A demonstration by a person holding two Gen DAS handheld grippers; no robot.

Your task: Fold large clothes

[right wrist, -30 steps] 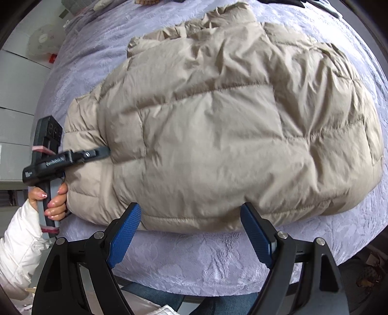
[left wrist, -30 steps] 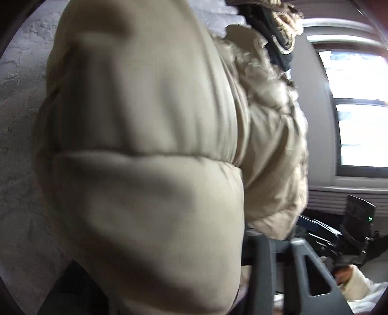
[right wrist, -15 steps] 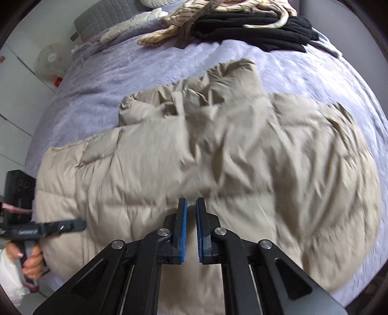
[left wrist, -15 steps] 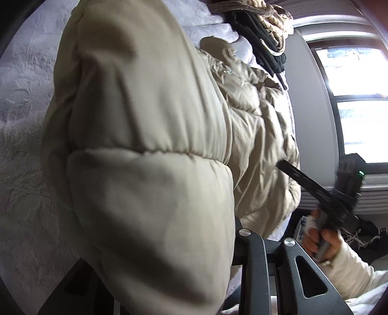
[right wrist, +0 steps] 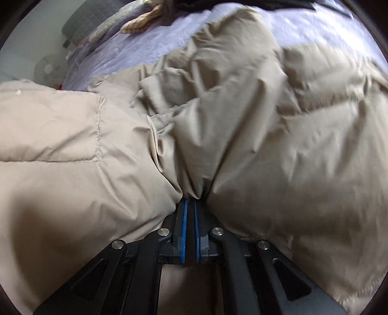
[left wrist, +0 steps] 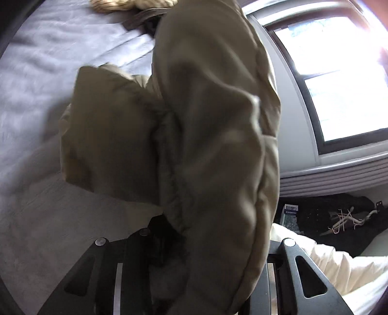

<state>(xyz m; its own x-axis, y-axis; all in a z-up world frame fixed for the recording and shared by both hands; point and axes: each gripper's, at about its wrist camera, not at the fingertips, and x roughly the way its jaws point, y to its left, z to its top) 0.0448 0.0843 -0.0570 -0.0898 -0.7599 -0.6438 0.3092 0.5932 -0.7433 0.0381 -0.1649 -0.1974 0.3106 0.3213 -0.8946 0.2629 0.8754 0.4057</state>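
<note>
Right gripper (right wrist: 190, 202): jaws nearly together, blue pads clamped on a pinch of the beige puffer jacket (right wrist: 278, 135). Fabric gathers into tight creases right at the tips. Gripper points forward and slightly down at the jacket, which fills most of the right wrist view.

Left gripper (left wrist: 169, 232): tips buried in jacket (left wrist: 213, 135) fabric, so I cannot tell if the jaws are apart or together. The two black finger arms sit wide at the bottom of the frame. A thick fold of the jacket hangs straight in front of the lens, raised above the bed, with a quilted panel sticking out to its left. Frame is motion-blurred.

Jacket: padded, stitched panels, heavily rumpled, bunched into folds. In the right wrist view it lies across the lavender bedspread (right wrist: 145, 46), near side lifted at the pinch.

Surroundings: black garment (right wrist: 278, 3) and tan patterned cloth (right wrist: 143, 20) at the bed's far end. Window (left wrist: 339, 72) to the right in the left wrist view, white sleeve (left wrist: 339, 264) at lower right.
</note>
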